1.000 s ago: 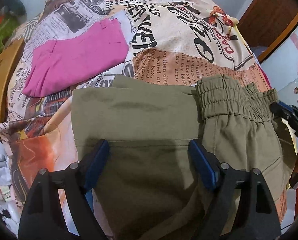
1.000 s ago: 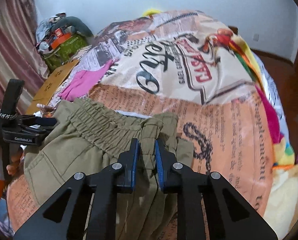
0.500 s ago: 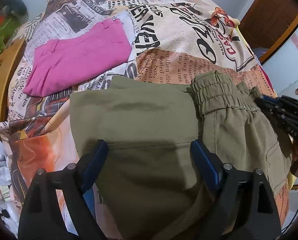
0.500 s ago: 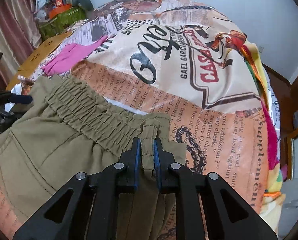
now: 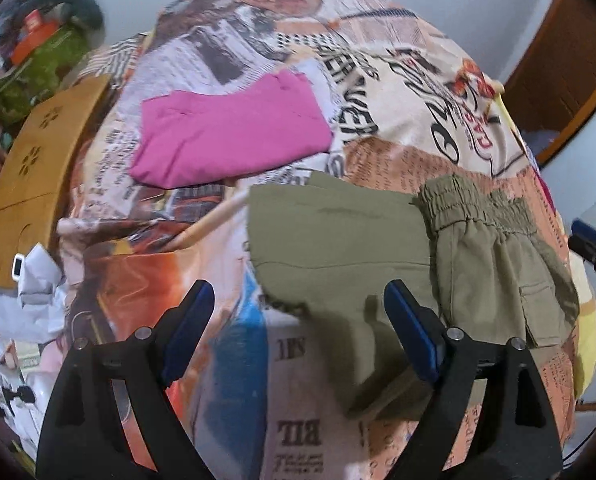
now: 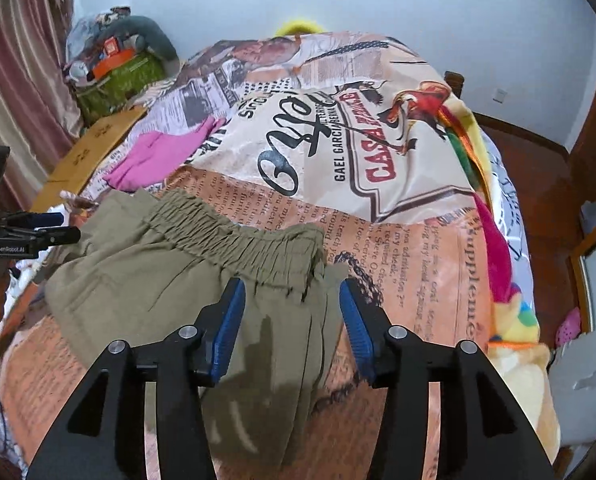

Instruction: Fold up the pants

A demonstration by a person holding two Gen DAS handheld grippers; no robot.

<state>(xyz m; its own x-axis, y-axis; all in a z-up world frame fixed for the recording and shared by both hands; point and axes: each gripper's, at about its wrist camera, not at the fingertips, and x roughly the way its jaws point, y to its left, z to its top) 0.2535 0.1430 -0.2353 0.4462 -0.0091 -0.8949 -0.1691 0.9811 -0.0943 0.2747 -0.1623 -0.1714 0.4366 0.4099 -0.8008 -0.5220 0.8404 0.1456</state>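
The olive green pants lie folded on the printed bedspread, elastic waistband to the right. My left gripper is open and empty, above the near left edge of the pants. In the right wrist view the pants lie flat with the gathered waistband across the middle. My right gripper is open and empty, just above the waistband end, cloth showing between its blue pads. The left gripper shows at the left edge of the right wrist view.
Folded pink pants lie further back on the bed. A wooden board lines the left bed edge, with a green bag and clutter beyond. A wooden door stands at the right. White items lie at the near left.
My right gripper has opened and let go of the waistband. My left gripper has drawn back and to the left, off the pants. The pants now lie flat on the bed.
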